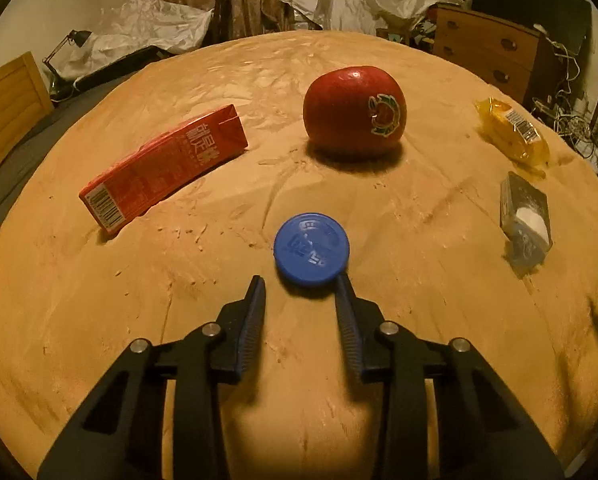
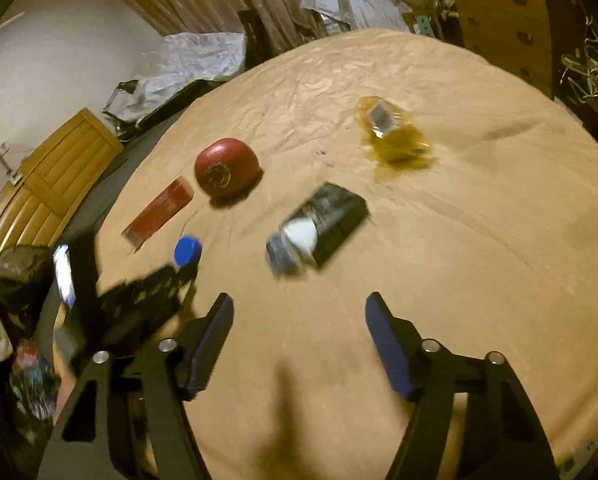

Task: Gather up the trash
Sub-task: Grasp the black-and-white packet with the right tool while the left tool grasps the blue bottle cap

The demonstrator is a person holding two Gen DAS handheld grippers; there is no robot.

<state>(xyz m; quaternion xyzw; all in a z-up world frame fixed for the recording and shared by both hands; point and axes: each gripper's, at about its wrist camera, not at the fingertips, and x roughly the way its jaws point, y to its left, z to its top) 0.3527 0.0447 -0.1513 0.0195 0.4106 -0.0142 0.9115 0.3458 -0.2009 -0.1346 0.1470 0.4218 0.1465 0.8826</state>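
Note:
A blue bottle cap (image 1: 311, 249) lies on the tan cloth just ahead of my left gripper (image 1: 301, 285), which is open with its fingertips beside the cap's near edge. A red drink carton (image 1: 163, 164) lies to the left, a yellow wrapper (image 1: 513, 133) and a dark crushed carton (image 1: 524, 216) to the right. In the right wrist view my right gripper (image 2: 299, 305) is open and empty above the cloth, short of the dark carton (image 2: 323, 226). The cap (image 2: 187, 251), red carton (image 2: 159, 212), yellow wrapper (image 2: 393, 136) and left gripper (image 2: 151, 296) show there too.
A red apple (image 1: 354, 110) with a sticker sits behind the cap; it also shows in the right wrist view (image 2: 227, 167). The tan-covered surface (image 1: 299, 380) drops off at its edges. A wooden dresser (image 1: 495, 52), plastic sheets and wooden furniture (image 2: 47, 184) stand around it.

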